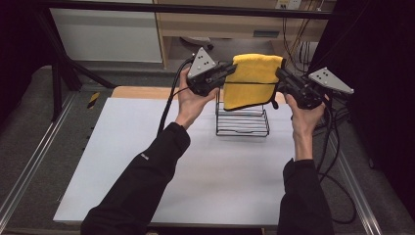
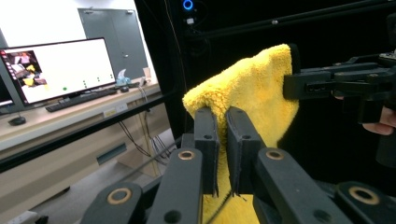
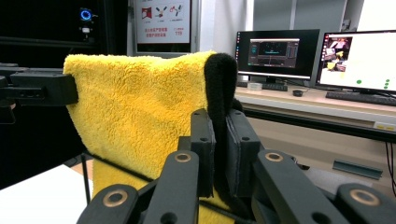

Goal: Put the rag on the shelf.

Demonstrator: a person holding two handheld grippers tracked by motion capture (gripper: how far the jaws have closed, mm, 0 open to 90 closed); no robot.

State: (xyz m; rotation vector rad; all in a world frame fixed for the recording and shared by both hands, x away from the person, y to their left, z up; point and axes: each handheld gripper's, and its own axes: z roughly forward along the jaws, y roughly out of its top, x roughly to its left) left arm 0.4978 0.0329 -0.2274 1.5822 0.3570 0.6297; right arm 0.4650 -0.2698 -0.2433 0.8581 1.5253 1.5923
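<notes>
White sheeting covers the table in front of me, under dark curtains and a black frame. Nearest, my two forearms in black sleeves come up over it. My left hand holds the left gripper, its jaws pinched together on the left edge of a folded yellow microfibre cloth. My right hand holds the right gripper, its jaws clamped on the cloth's right edge, where a black trim runs down. Between the two grippers the cloth hangs upright and stretched flat, lifted off the table. Just below and behind it stands a black wire rack on the sheeting, with the cloth's lower edge near its top. Farther off, in the right gripper view, lit monitors and keyboards sit on a wooden desk.
</notes>
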